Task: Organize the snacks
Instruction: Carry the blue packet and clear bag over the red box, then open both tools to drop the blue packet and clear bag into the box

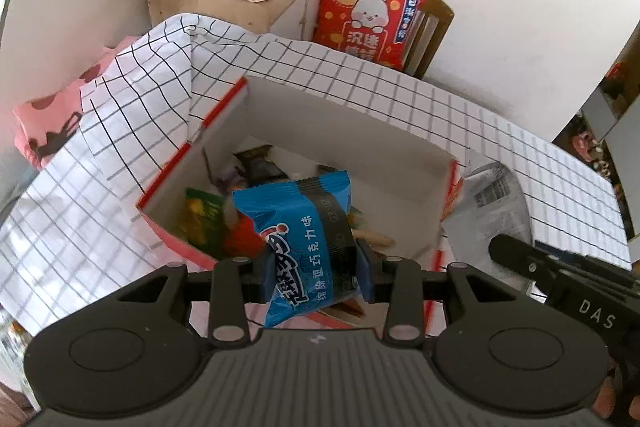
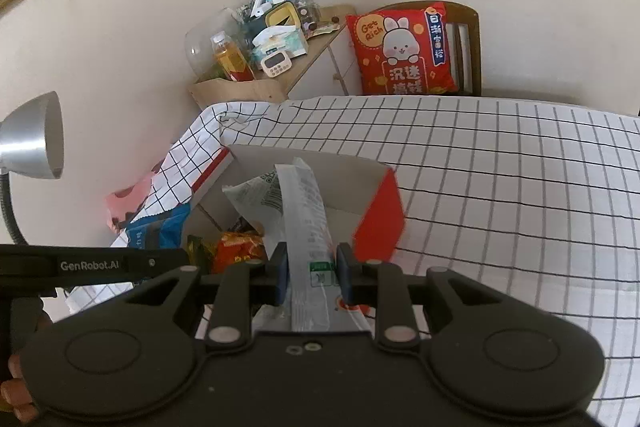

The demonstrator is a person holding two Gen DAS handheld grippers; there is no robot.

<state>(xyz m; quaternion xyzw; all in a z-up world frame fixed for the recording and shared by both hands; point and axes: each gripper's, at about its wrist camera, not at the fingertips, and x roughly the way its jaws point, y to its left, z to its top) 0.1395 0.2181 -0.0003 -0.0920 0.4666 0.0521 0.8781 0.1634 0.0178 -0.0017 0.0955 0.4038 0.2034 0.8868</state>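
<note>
My left gripper is shut on a blue snack packet and holds it over the open red-and-white box, which holds several snacks. My right gripper is shut on a silver-grey snack packet and holds it above the same box, near its right wall. The silver packet also shows in the left wrist view at the box's right edge, and the blue packet shows in the right wrist view at the left. Green and orange packets lie inside the box.
The box stands on a table under a black-grid white cloth. Behind it are a wooden cabinet crowded with a bottle, tissues and a timer, and a chair with a red rabbit cushion. A silver lamp stands at the left.
</note>
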